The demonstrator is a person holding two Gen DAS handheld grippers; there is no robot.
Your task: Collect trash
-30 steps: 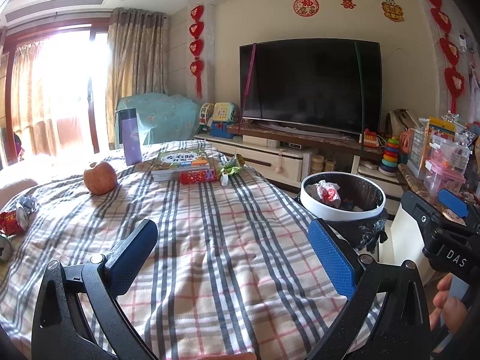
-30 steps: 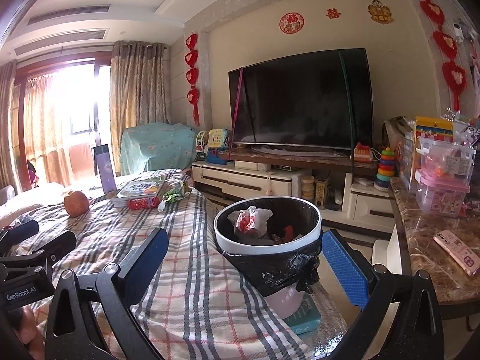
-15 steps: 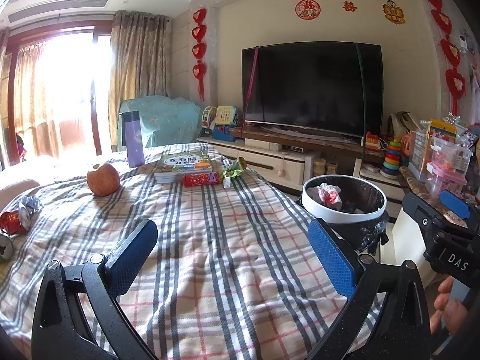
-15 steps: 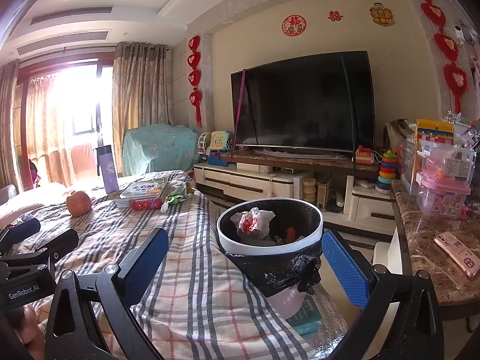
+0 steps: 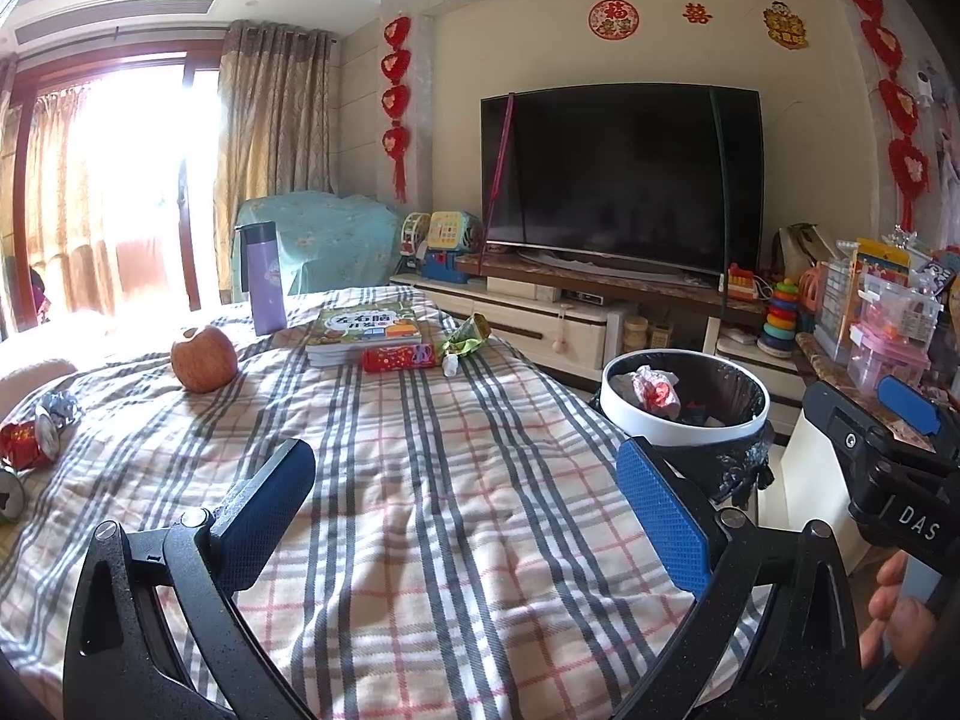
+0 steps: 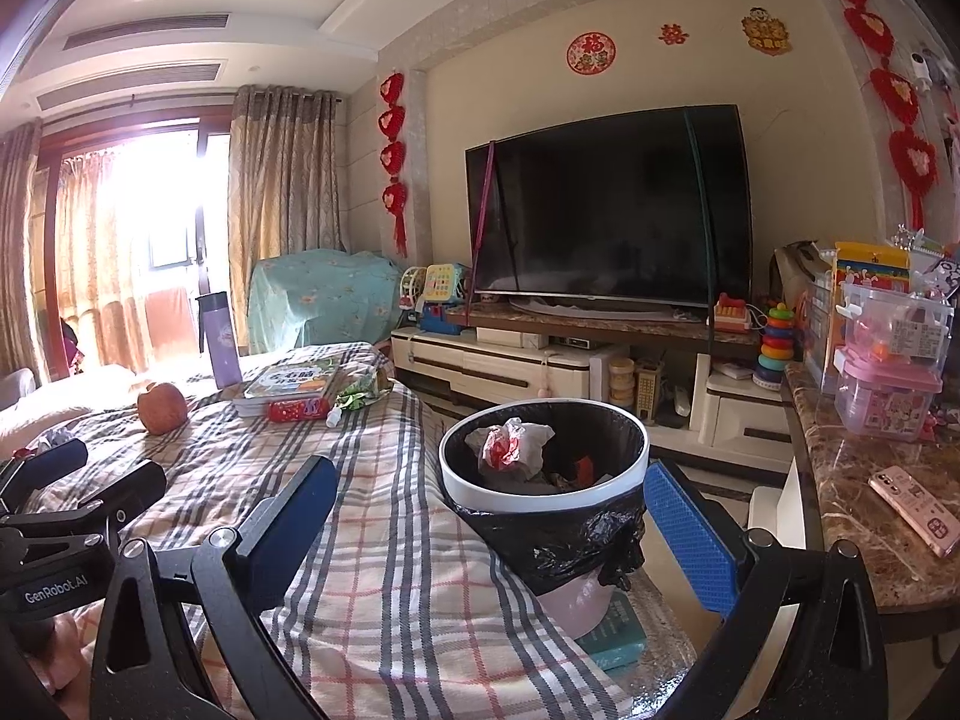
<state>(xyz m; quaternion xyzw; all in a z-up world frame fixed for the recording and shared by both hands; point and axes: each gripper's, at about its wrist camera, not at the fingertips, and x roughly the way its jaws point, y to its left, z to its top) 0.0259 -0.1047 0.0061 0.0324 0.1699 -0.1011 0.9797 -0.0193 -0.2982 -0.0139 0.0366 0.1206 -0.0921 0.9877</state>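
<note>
A white-rimmed bin with a black liner stands right of the plaid-covered table; it holds crumpled white and red paper. On the table's far end lie a green wrapper and a red packet. A crushed red can and foil lie at the left edge. My left gripper is open and empty over the table's near part. My right gripper is open and empty, just before the bin.
An apple, a purple flask and a stack of books stand on the far table. A marble counter with a pink phone and plastic boxes is on the right. A TV stand is behind.
Both views have tilted slightly, so the scene sits a little lower in frame. Both grippers stay open and empty; nothing on the table has moved.
</note>
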